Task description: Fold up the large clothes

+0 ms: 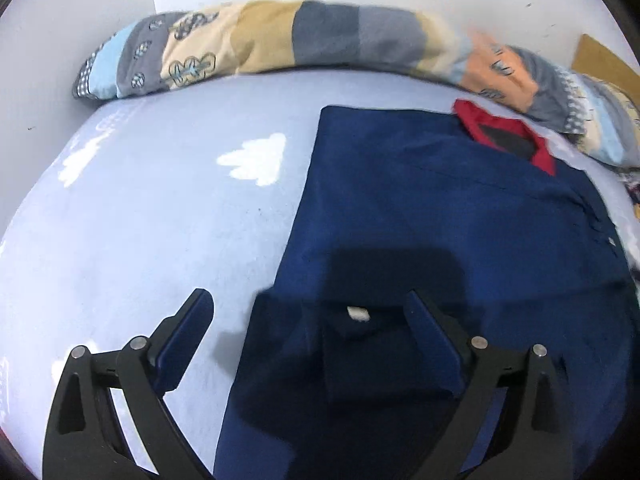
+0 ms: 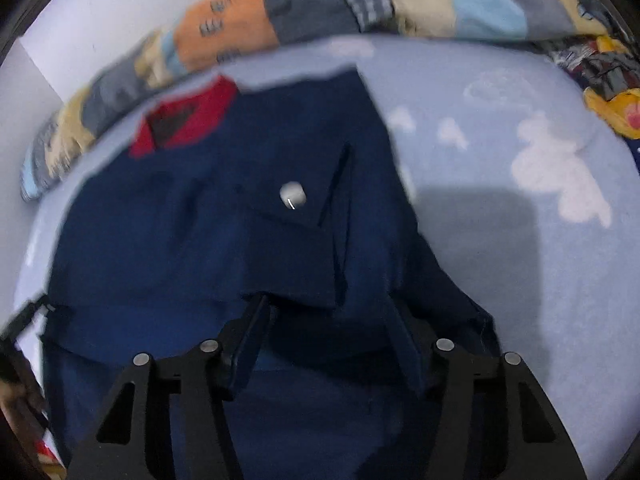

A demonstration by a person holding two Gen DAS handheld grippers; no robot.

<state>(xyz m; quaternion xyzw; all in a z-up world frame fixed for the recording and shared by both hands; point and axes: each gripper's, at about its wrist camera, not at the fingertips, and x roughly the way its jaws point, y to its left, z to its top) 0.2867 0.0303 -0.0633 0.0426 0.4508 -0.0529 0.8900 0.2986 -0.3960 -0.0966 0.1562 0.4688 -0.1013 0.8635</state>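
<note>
A navy blue garment (image 1: 440,208) with a red collar (image 1: 500,128) lies flat on a light blue bed sheet (image 1: 140,220). My left gripper (image 1: 308,306) stands open wide across the garment's left edge, one finger over the sheet and the other over the cloth. A folded navy flap with a small white tag (image 1: 358,314) lies between its fingers. In the right wrist view the same garment (image 2: 200,240) shows its collar (image 2: 192,120) at the far left. My right gripper (image 2: 328,310) hovers open over the near part, with the edge of a folded flap between its fingertips.
A rolled patchwork quilt (image 1: 280,40) runs along the far edge of the bed against a white wall (image 1: 60,20). A brown board (image 1: 600,60) stands at the far right. A yellow patterned cloth (image 2: 612,92) lies at the bed's right side. The sheet (image 2: 520,280) carries white cloud prints.
</note>
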